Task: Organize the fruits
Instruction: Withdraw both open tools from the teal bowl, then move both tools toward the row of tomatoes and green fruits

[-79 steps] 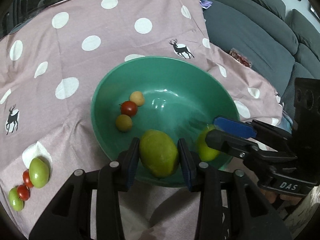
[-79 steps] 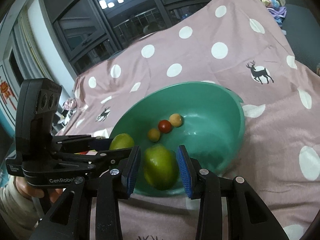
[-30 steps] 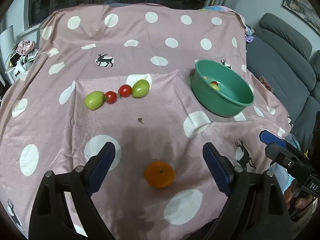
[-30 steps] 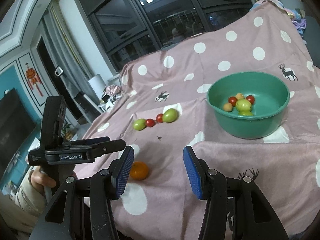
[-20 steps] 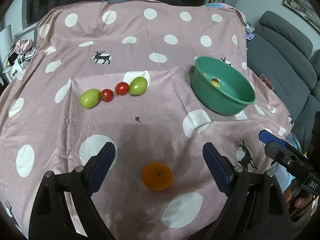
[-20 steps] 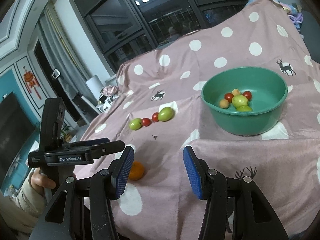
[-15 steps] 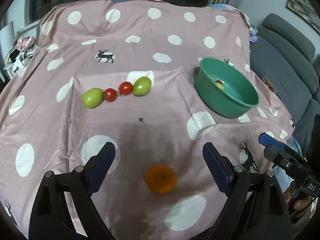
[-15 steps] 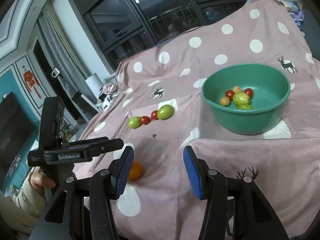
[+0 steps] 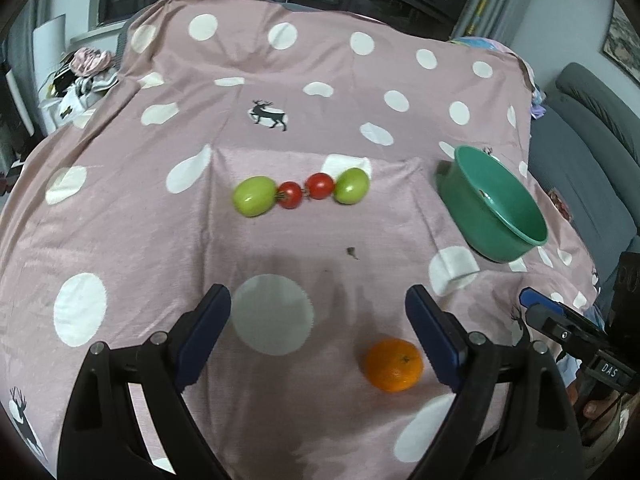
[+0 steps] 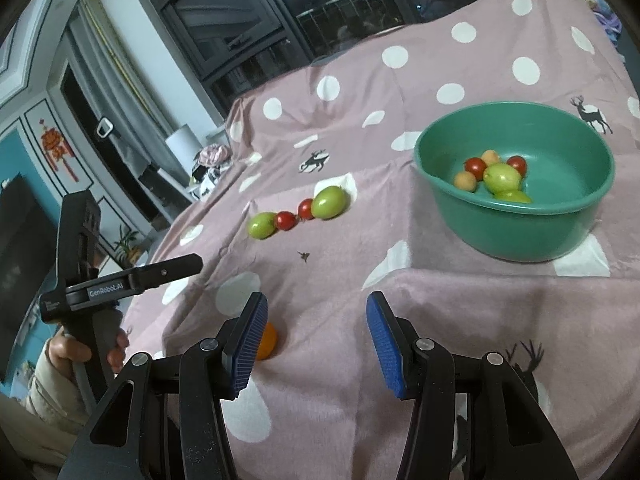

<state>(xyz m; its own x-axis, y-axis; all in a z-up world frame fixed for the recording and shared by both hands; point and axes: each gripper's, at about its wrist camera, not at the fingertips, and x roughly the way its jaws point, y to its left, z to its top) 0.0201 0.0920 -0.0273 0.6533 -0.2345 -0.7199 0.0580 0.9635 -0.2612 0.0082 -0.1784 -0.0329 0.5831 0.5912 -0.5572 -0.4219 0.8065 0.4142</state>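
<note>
The left gripper (image 9: 318, 330) is hovering with jaws spread wide, the orange (image 9: 393, 365) lying just inside its right finger; the right gripper (image 10: 316, 340) is gaping too, empty; the green bowl (image 10: 516, 236) is sitting well beyond the orange, open cloth between.

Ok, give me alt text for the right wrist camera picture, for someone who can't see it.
An open right gripper hovers over a pink polka-dot cloth, with a green bowl of small fruit ahead on the right. Two green fruits and two red tomatoes lie in a row on the cloth, an orange peeks from behind the gripper's left finger, and the left gripper is at far left.
</note>
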